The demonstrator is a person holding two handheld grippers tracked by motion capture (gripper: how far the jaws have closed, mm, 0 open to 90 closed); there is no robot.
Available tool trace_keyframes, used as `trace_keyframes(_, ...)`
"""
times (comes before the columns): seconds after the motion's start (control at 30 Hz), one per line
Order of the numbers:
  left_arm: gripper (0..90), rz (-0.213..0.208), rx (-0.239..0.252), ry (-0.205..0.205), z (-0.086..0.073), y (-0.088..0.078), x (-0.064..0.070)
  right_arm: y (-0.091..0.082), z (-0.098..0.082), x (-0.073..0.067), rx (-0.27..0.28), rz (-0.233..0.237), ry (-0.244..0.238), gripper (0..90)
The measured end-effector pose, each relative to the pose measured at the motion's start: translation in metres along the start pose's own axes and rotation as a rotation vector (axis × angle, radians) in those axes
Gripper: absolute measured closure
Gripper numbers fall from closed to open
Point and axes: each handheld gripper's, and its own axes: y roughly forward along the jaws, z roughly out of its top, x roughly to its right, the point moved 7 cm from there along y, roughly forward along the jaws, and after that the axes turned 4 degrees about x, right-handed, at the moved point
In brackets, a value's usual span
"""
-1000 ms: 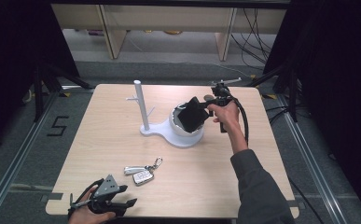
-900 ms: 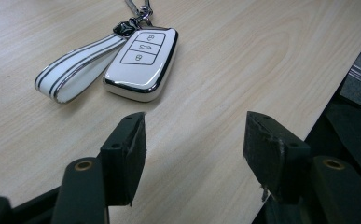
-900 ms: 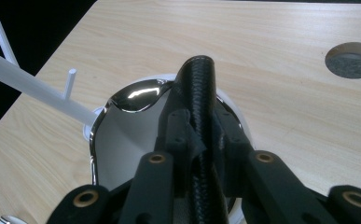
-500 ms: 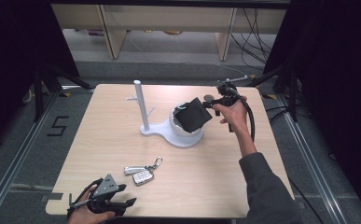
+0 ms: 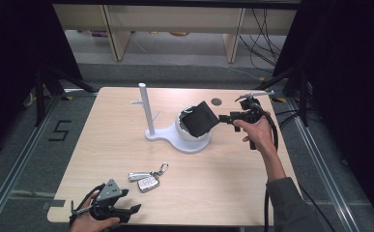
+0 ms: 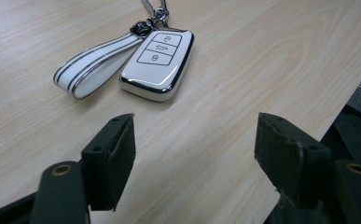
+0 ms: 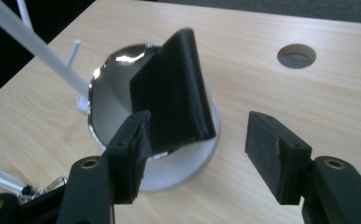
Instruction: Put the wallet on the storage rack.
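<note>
A black wallet [image 5: 200, 121] [image 7: 173, 88] leans upright in the shiny bowl [image 5: 193, 141] [image 7: 104, 107] of a white stand whose pole [image 5: 146, 108] rises to the left. My right gripper [image 5: 225, 117] [image 7: 199, 128] is open just right of the wallet, its left jaw close beside the wallet's lower edge. A white key fob [image 5: 147, 183] [image 6: 157, 63] with a white strap [image 6: 94, 58] lies on the table. At the near left edge my left gripper [image 5: 126, 210] [image 6: 194, 135] rests open, pointing at the fob a short way ahead, with nothing between its jaws.
A round hole [image 5: 216, 102] [image 7: 296, 55] sits in the wooden table [image 5: 252, 193] behind the right gripper. Small pegs [image 5: 137, 102] stick out from the stand's pole. The table's near edge [image 6: 336, 116] runs close to the left gripper's right jaw.
My right gripper has drawn back to the right, away from the wallet, which stays leaning in the bowl. The left gripper has not moved.
</note>
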Motion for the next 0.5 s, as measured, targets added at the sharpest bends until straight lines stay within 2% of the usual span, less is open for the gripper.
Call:
trace_keyframes(0.03, 27.5, 0.002, -0.002, 0.012, 0.0, 0.0, -0.001, -0.002, -0.004, -0.001, -0.003, -0.002, 0.001, 39.8)
trace_keyframes(0.07, 26.9, 0.002, 0.004, 0.004, 0.0, 0.001, -0.001, -0.004, -0.008, -0.003, -0.002, 0.0, 0.012, 38.6)
trace_keyframes(0.1, 26.4, 0.001, 0.006, 0.001, 0.001, 0.001, 0.0, -0.005, -0.011, -0.002, 0.009, 0.006, -0.02, 38.0)
trace_keyframes(0.13, 26.1, 0.003, 0.004, 0.001, 0.0, 0.0, -0.001, -0.007, -0.015, -0.005, 0.01, 0.011, -0.001, 37.7)
trace_keyframes(0.17, 25.9, 0.013, 0.0, -0.008, 0.0, 0.0, -0.001, -0.009, -0.019, -0.005, 0.015, 0.019, -0.023, 37.1)
trace_keyframes(0.23, 25.7, 0.015, 0.002, -0.007, 0.0, -0.001, -0.001, -0.012, -0.027, -0.01, 0.021, 0.029, -0.028, 36.5)
trace_keyframes(0.27, 25.6, 0.016, 0.003, -0.007, 0.0, -0.001, -0.001, -0.013, -0.032, -0.015, 0.006, 0.031, -0.004, 35.9)
trace_keyframes(0.3, 25.5, 0.018, 0.003, -0.006, 0.001, -0.001, -0.001, -0.013, -0.034, -0.013, 0.011, 0.039, -0.039, 35.5)
trace_keyframes(0.33, 25.4, 0.023, 0.007, -0.009, 0.001, -0.001, -0.002, -0.014, -0.04, -0.015, 0.0, 0.035, -0.041, 34.6)
trace_keyframes(0.37, 25.4, 0.026, 0.006, -0.007, 0.001, -0.001, -0.002, -0.015, -0.046, -0.02, -0.016, 0.044, 0.004, 34.0)
trace_keyframes(0.4, 25.4, 0.027, 0.006, -0.005, 0.001, -0.001, -0.002, -0.014, -0.049, -0.019, -0.003, 0.046, -0.023, 33.9)
trace_keyframes(0.5, 25.2, 0.024, -0.001, 0.002, 0.001, -0.001, -0.003, -0.016, -0.063, -0.022, -0.006, 0.046, -0.021, 33.3)
